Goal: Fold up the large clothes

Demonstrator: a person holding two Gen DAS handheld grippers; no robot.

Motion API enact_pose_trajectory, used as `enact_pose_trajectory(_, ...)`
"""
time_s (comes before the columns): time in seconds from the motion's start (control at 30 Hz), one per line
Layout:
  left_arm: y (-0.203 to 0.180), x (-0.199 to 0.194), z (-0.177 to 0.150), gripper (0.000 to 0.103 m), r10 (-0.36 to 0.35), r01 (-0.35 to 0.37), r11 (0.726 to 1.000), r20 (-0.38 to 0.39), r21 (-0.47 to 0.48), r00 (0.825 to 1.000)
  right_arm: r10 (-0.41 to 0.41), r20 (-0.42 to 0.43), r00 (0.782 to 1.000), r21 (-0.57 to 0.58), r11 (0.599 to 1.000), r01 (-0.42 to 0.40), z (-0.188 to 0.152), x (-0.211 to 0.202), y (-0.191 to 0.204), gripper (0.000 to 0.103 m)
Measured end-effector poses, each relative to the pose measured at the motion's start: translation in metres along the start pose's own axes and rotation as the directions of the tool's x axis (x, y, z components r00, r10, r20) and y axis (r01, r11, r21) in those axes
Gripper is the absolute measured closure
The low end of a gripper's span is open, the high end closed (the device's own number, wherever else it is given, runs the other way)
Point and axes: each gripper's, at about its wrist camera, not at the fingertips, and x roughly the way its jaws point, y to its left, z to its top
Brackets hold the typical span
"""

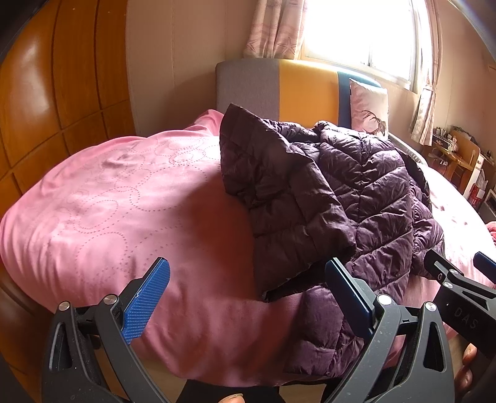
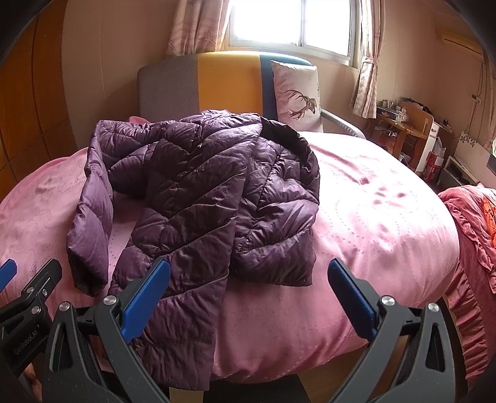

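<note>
A dark purple quilted puffer jacket lies crumpled on the pink bed cover, its lower hem hanging over the near edge of the bed. One sleeve trails down its left side. In the left wrist view the same jacket fills the right half of the bed, with a flap raised at its left. My left gripper is open just short of the bed's near edge, nothing between its blue pads. My right gripper is open too, its left finger over the jacket's hanging hem.
A grey, orange and blue headboard and a deer-print pillow stand at the far end under a bright window. A wooden wardrobe lines the left wall. A desk with clutter and a red ruffled blanket sit on the right.
</note>
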Motion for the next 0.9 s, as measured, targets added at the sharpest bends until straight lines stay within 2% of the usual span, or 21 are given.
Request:
enact_pose_trajectory(0.77, -0.002, 0.005, -0.002, 0.004, 0.011, -0.010, 1.000, -0.016, 0.017, 1.000, 0.007, -0.025, 1.000, -0.005, 1.000, -0.008, -0.003, 0.009, -0.001, 0.002)
enact_pose_trajectory(0.83, 0.000, 0.009, -0.002, 0.004, -0.015, 0.015, 1.000, -0.030, 0.018, 0.999, 0.042, -0.044, 0.998, -0.014, 0.999, -0.043, -0.005, 0.012, -0.001, 0.002)
enact_pose_trajectory(0.9, 0.005, 0.012, 0.001, 0.004, -0.082, 0.082, 0.997, -0.031, 0.000, 0.996, 0.103, -0.075, 0.992, -0.026, 0.994, -0.105, -0.009, 0.016, 0.000, 0.002)
